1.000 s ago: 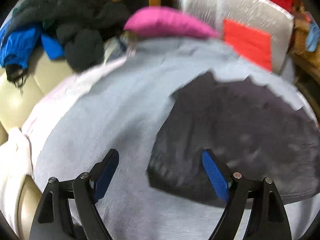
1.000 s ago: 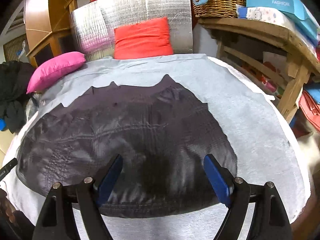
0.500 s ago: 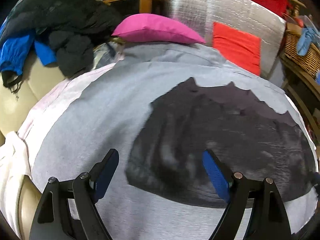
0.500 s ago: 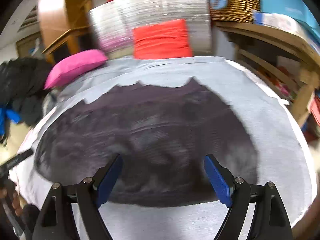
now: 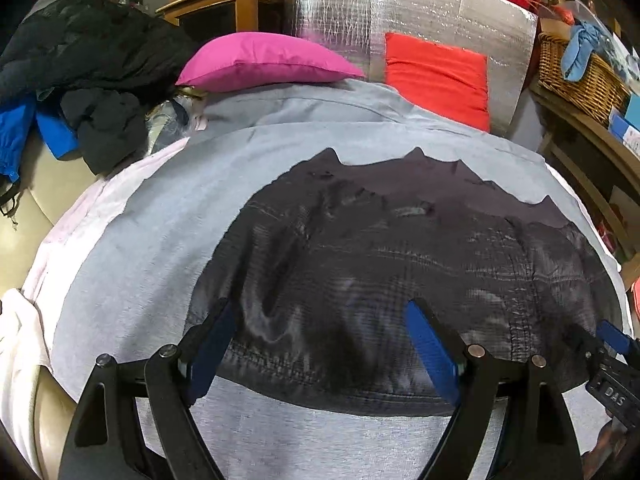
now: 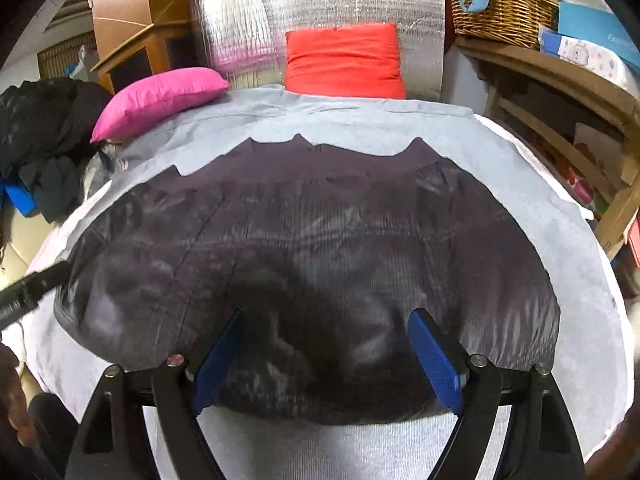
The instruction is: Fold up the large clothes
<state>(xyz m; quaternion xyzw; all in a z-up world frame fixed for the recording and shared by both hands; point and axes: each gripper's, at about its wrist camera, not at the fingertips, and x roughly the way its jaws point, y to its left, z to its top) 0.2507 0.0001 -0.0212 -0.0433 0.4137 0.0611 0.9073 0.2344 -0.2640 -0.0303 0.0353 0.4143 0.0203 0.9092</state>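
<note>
A large dark grey quilted garment (image 5: 400, 264) lies spread flat on a light grey cloth-covered surface (image 5: 152, 240), its near hem toward me; it also shows in the right wrist view (image 6: 320, 256). My left gripper (image 5: 320, 340) is open and empty, hovering over the garment's near left hem. My right gripper (image 6: 324, 344) is open and empty over the near middle of the garment. The right gripper's tip shows at the right edge of the left wrist view (image 5: 612, 340). The left gripper shows at the left edge of the right wrist view (image 6: 28, 288).
A pink pillow (image 5: 260, 62) and a red cushion (image 5: 436, 72) sit at the far edge against a silver foil panel (image 5: 440, 16). A pile of black and blue clothes (image 5: 80, 76) lies far left. A wooden shelf with a wicker basket (image 6: 500, 4) stands at the right.
Both grippers have shifted over the garment: the left one moved right so the garment now fills its view, and the right one drew nearer. Both stay open.
</note>
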